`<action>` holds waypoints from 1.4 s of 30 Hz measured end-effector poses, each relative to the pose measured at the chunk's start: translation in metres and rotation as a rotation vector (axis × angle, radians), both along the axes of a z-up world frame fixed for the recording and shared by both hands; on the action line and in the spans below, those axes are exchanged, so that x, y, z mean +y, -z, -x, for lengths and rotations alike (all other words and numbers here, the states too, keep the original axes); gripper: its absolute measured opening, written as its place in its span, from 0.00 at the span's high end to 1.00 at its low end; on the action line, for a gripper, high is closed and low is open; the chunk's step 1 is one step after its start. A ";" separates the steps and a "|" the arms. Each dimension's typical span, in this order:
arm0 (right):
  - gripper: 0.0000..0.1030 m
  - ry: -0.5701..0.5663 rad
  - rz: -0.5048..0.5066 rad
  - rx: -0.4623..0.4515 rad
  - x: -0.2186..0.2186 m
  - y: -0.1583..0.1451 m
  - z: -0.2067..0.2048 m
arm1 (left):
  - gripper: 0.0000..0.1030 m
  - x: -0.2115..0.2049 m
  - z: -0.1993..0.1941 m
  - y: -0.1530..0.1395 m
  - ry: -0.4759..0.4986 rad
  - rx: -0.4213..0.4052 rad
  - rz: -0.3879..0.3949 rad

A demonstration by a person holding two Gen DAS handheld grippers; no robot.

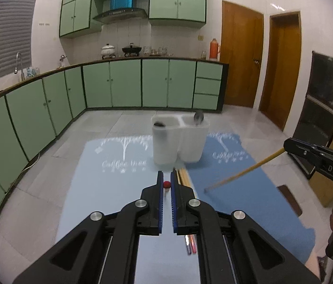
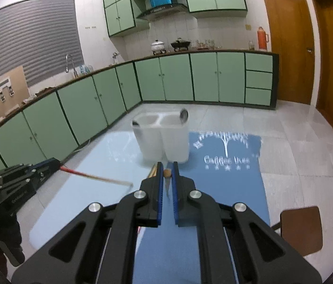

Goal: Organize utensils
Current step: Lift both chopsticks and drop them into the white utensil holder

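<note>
A white two-compartment utensil holder [image 1: 179, 139] stands on the table where the light and dark blue mats meet; it also shows in the right wrist view [image 2: 163, 139]. A spoon [image 1: 199, 116] leans in its right compartment and a dark utensil [image 1: 159, 124] in its left. My left gripper [image 1: 165, 180] is shut on a red-ended chopstick [image 1: 166, 184], seen end-on; its length shows in the right wrist view [image 2: 95, 177]. My right gripper [image 2: 167, 168] is shut on a wooden chopstick [image 2: 167, 173], which slants across the left wrist view [image 1: 244, 171]. More chopsticks [image 1: 183, 176] lie before the holder.
A light blue mat [image 1: 109, 165] and a dark blue mat [image 1: 249, 189] cover the table. Pens [image 1: 191, 245] lie under my left gripper. A brown stool [image 2: 301, 227] stands to the right. Green cabinets [image 1: 124, 85] line the far walls.
</note>
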State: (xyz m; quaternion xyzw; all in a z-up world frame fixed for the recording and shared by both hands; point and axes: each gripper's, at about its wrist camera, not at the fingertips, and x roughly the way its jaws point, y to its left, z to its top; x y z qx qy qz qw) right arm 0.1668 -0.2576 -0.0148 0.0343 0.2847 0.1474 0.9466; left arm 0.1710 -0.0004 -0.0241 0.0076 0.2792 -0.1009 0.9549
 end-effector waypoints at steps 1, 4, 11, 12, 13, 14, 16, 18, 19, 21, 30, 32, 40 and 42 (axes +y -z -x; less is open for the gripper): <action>0.94 -0.007 -0.003 0.006 0.000 -0.005 -0.006 | 0.94 0.001 -0.002 -0.003 0.004 -0.004 0.004; 0.94 -0.030 -0.005 0.020 0.002 -0.020 -0.023 | 0.94 0.001 -0.011 -0.013 0.020 -0.016 0.014; 0.94 -0.058 0.002 -0.005 0.003 -0.051 -0.045 | 0.95 0.000 -0.024 -0.029 0.037 -0.047 0.032; 0.94 -0.062 0.001 -0.012 0.002 -0.057 -0.049 | 0.95 0.000 -0.026 -0.033 0.040 -0.055 0.035; 0.94 -0.067 -0.003 -0.016 0.002 -0.062 -0.052 | 0.95 0.001 -0.028 -0.037 0.045 -0.062 0.041; 0.94 -0.069 -0.008 -0.019 0.001 -0.065 -0.055 | 0.95 0.000 -0.028 -0.040 0.048 -0.067 0.047; 0.94 -0.069 -0.015 -0.040 0.000 -0.077 -0.063 | 0.95 0.000 -0.033 -0.050 0.054 -0.087 0.059; 0.94 -0.069 -0.023 -0.067 -0.002 -0.091 -0.070 | 0.95 -0.001 -0.039 -0.064 0.059 -0.120 0.064; 0.94 -0.069 -0.027 -0.079 -0.003 -0.098 -0.074 | 0.95 -0.003 -0.041 -0.069 0.061 -0.133 0.066; 0.94 -0.068 -0.030 -0.105 -0.004 -0.110 -0.082 | 0.95 -0.003 -0.047 -0.084 0.066 -0.170 0.071; 0.94 -0.027 0.016 -0.173 0.002 -0.127 -0.138 | 0.95 -0.014 -0.102 -0.113 0.034 -0.277 0.063; 0.94 -0.025 0.031 -0.152 0.006 -0.117 -0.155 | 0.95 -0.018 -0.121 -0.105 0.030 -0.257 0.061; 0.94 -0.026 0.044 -0.020 0.020 -0.064 -0.204 | 0.94 -0.029 -0.169 -0.060 0.030 -0.132 0.046; 0.94 -0.037 0.042 0.006 0.024 -0.053 -0.208 | 0.94 -0.029 -0.179 -0.050 0.036 -0.102 0.054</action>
